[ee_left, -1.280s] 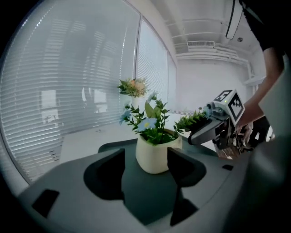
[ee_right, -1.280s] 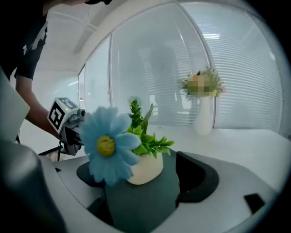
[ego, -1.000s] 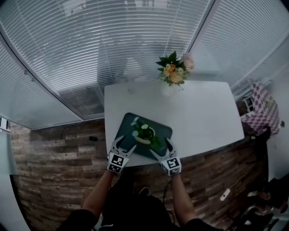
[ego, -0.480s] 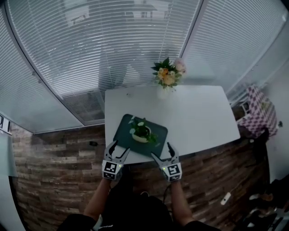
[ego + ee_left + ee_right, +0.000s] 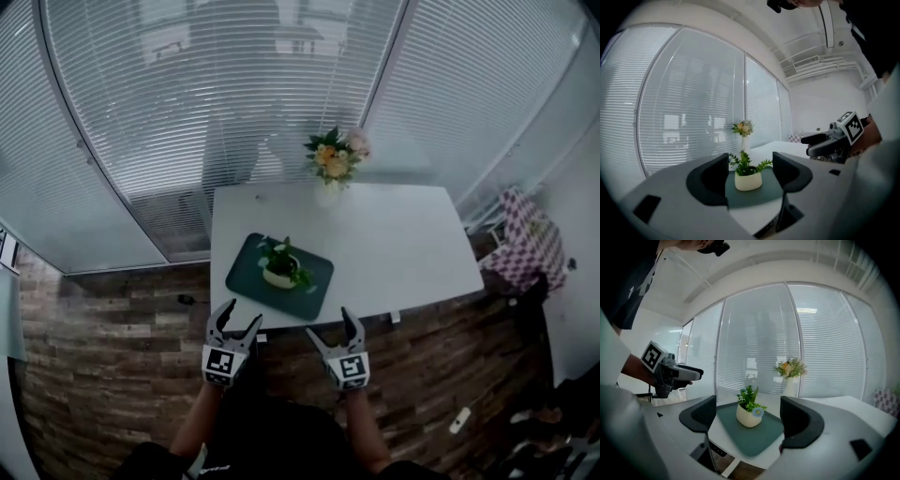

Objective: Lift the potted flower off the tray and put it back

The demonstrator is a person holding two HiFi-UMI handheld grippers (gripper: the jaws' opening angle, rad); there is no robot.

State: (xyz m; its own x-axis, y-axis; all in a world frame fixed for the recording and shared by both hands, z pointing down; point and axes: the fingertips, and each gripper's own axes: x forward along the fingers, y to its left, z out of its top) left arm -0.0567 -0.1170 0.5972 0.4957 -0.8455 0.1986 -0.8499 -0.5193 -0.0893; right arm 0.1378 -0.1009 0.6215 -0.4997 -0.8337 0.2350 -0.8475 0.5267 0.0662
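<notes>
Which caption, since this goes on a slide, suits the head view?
Open-jawed, the left tool and right tool hover before the white table, facing the potted flower on its green tray.

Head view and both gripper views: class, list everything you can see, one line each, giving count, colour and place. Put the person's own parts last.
table: one, white, beside the window blinds
tray: one, dark green, on the table's near left part
potted flower: one, cream pot with green leaves, on the tray
vase of flowers: one, white vase with orange and pink blooms, at the table's far edge
checked cloth: one, pink and white, right of the table
left gripper: one, jaws apart, empty, short of the table
right gripper: one, jaws apart, empty, short of the table
</notes>
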